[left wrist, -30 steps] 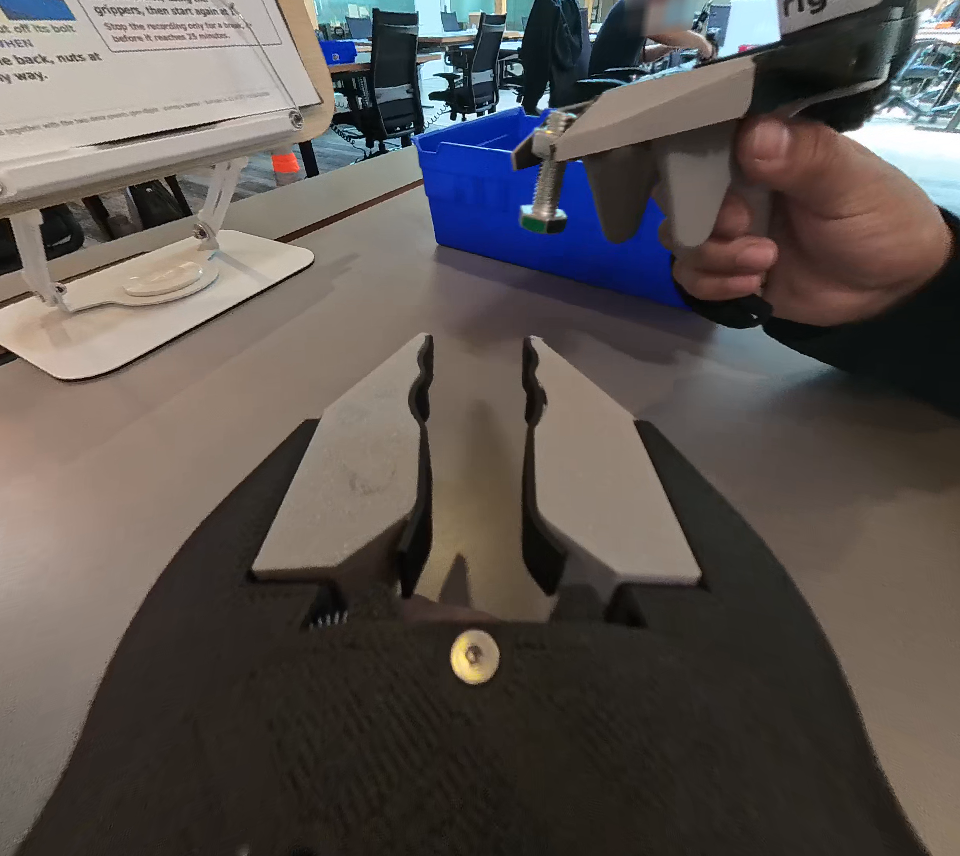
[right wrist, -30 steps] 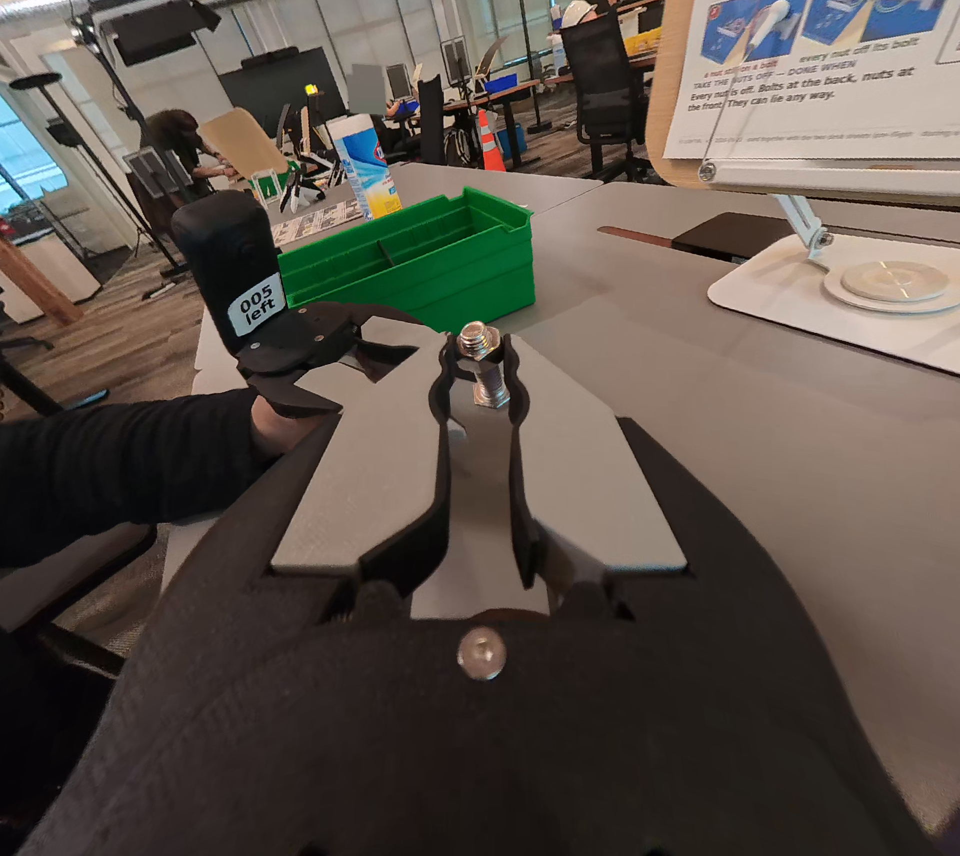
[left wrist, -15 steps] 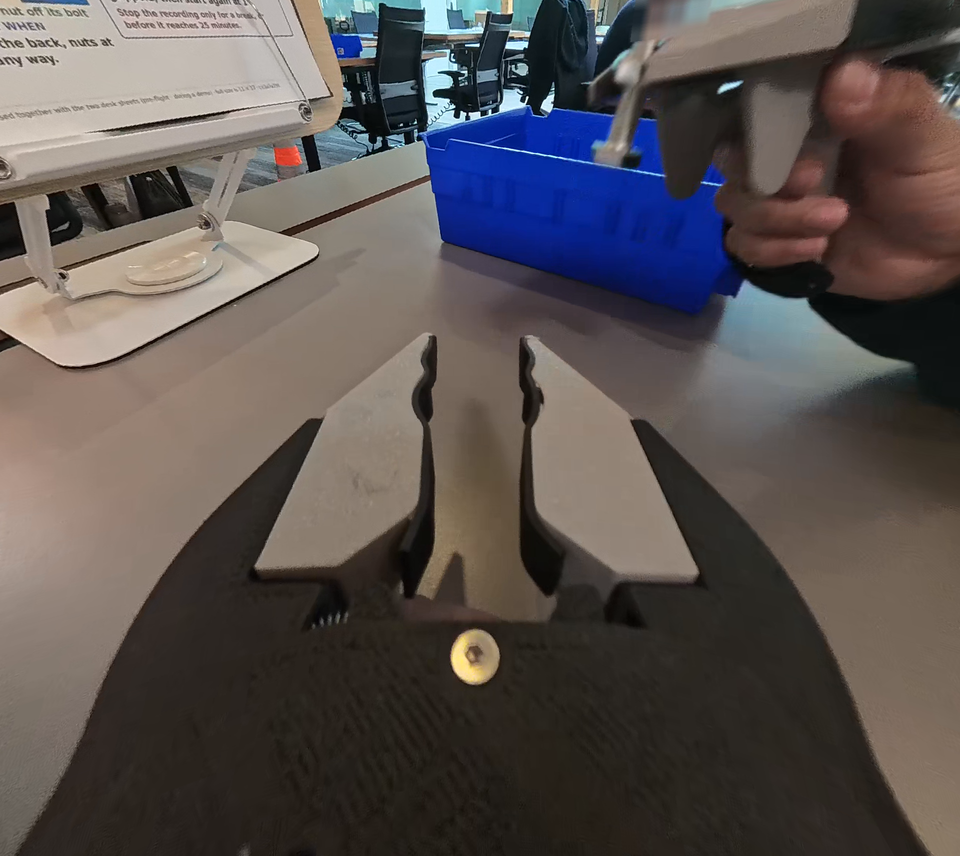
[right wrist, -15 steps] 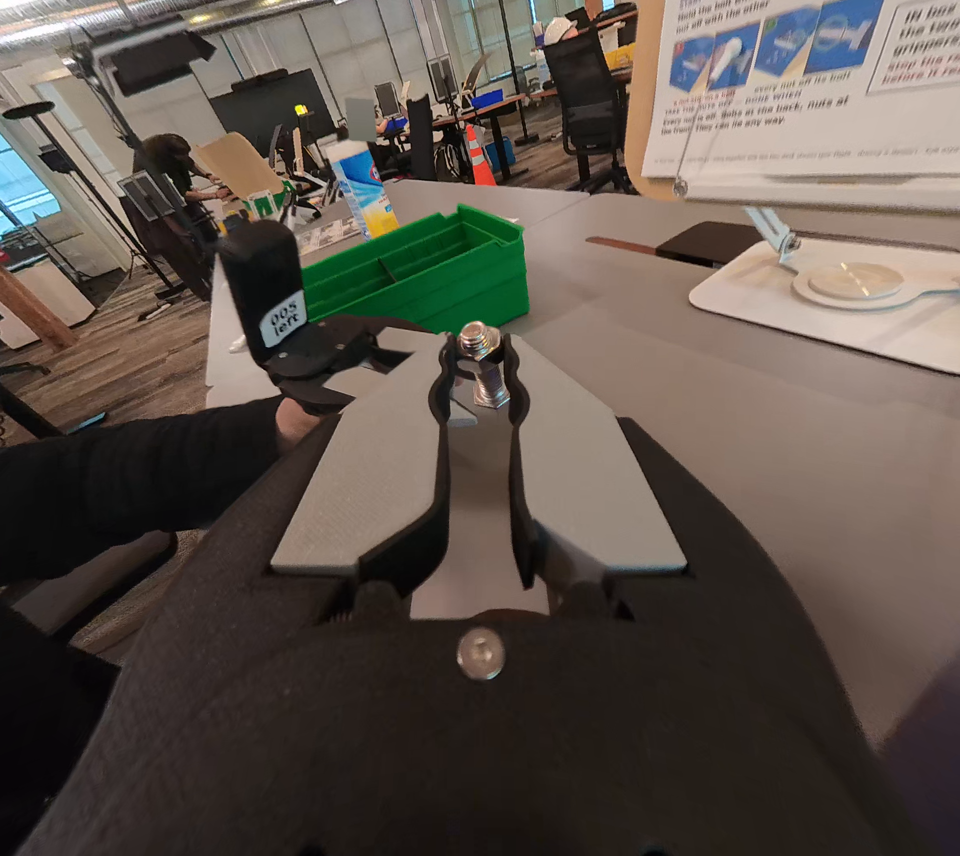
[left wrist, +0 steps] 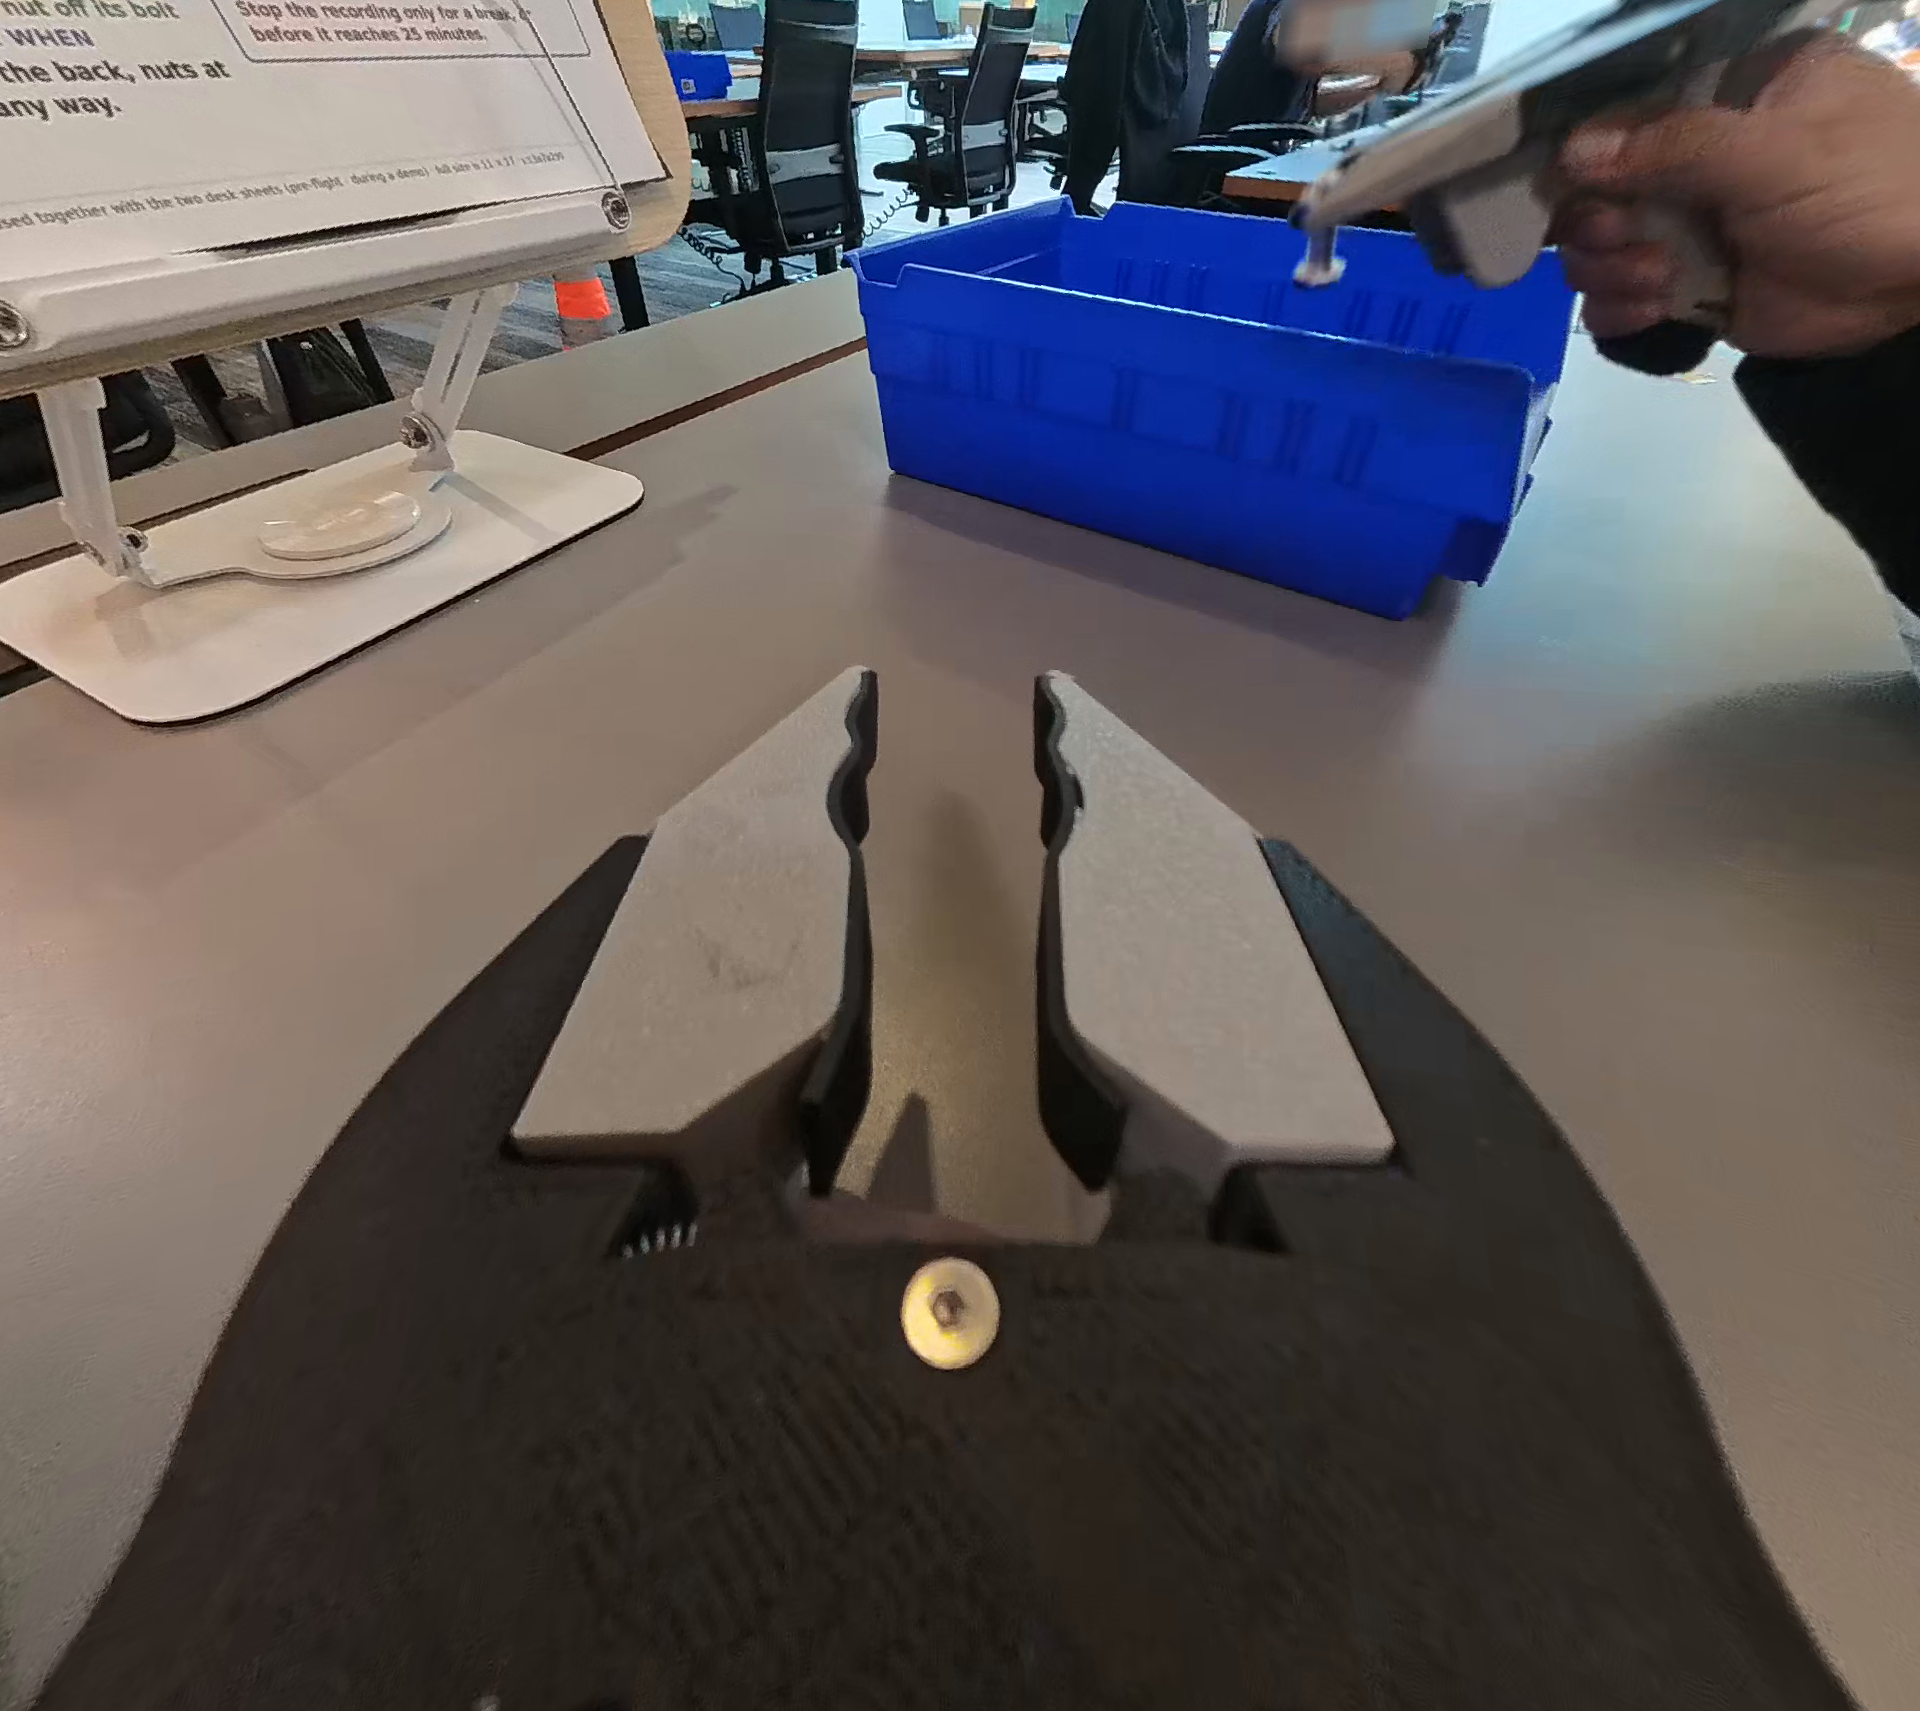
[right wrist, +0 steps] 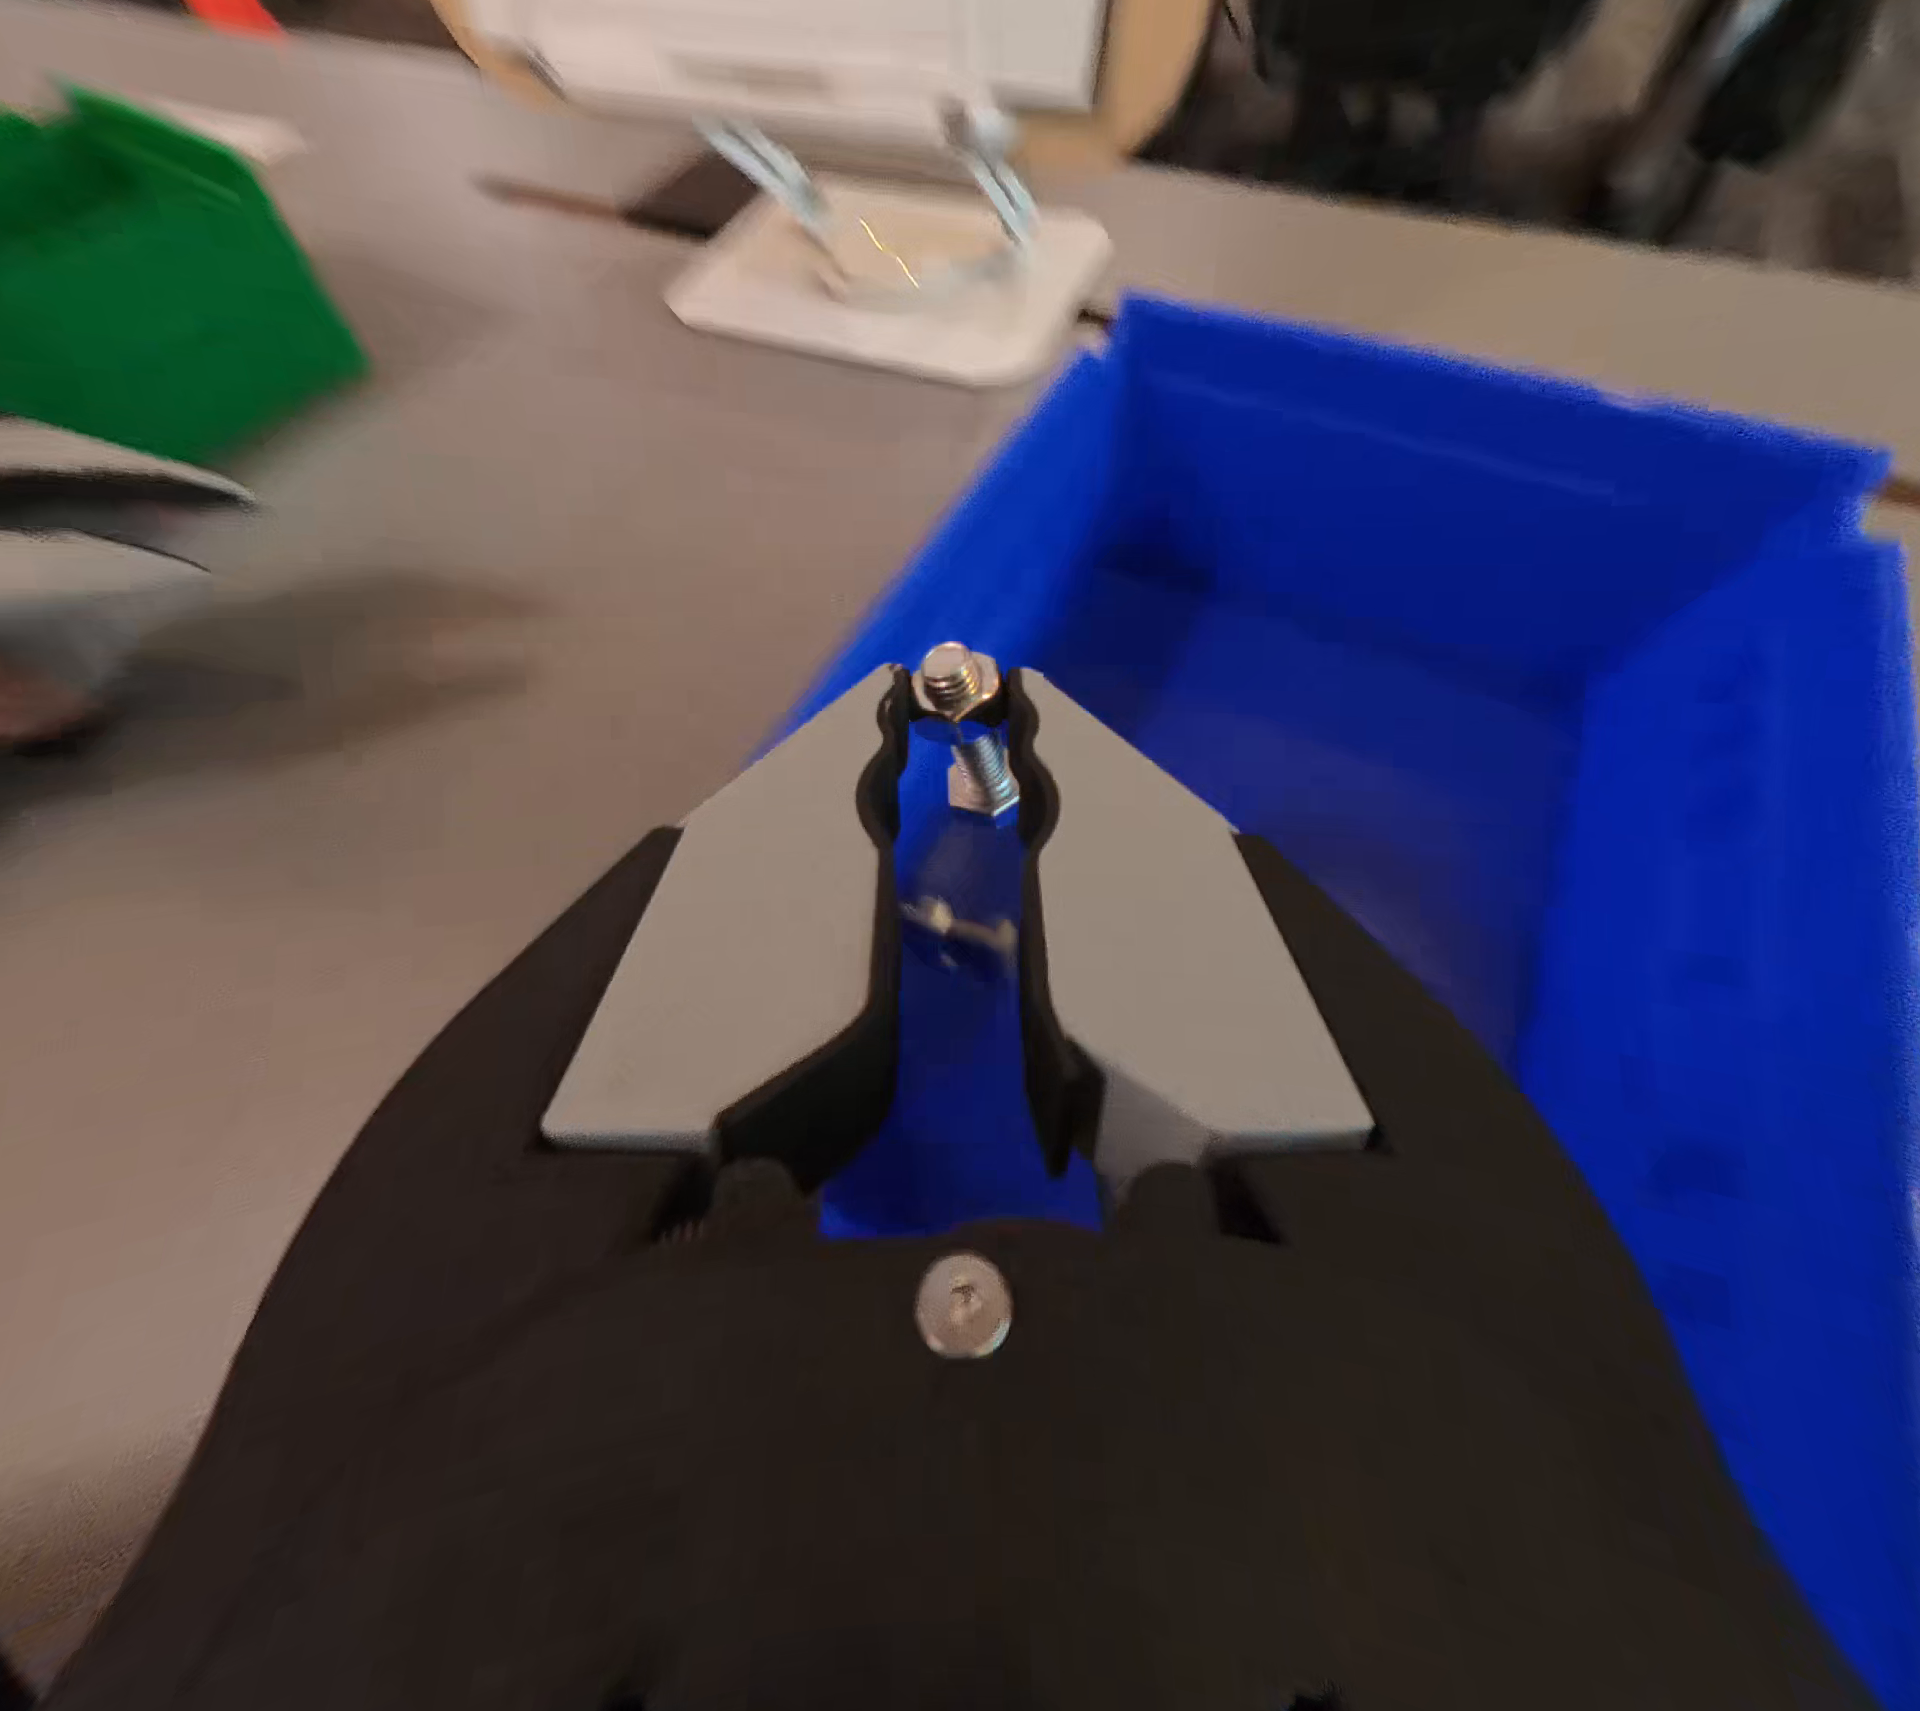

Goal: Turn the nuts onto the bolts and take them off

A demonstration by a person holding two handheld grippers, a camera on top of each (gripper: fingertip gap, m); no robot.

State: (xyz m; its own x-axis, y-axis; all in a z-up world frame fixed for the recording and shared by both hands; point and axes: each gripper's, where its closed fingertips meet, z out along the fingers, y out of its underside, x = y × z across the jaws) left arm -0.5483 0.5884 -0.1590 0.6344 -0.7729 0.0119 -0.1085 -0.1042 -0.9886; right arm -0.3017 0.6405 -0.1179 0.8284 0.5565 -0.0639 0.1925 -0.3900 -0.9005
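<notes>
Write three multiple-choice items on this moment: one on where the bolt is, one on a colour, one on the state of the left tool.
1. Where is the bolt with its nut?
A. lying on the table
B. held over the blue bin
C. in the green bin

2. What colour is the base of the instruction stand?
A. white
B. red
C. black

3. How is the left tool?
A. shut on a nut
B. shut on a bolt
C. open and holding nothing

Answers:
1 B: the right tool grips it at the nut, with the bin's blue inside below it.
2 A: a white plate rests on the grey table.
3 C: only bare table shows between its spread fingers.
</notes>
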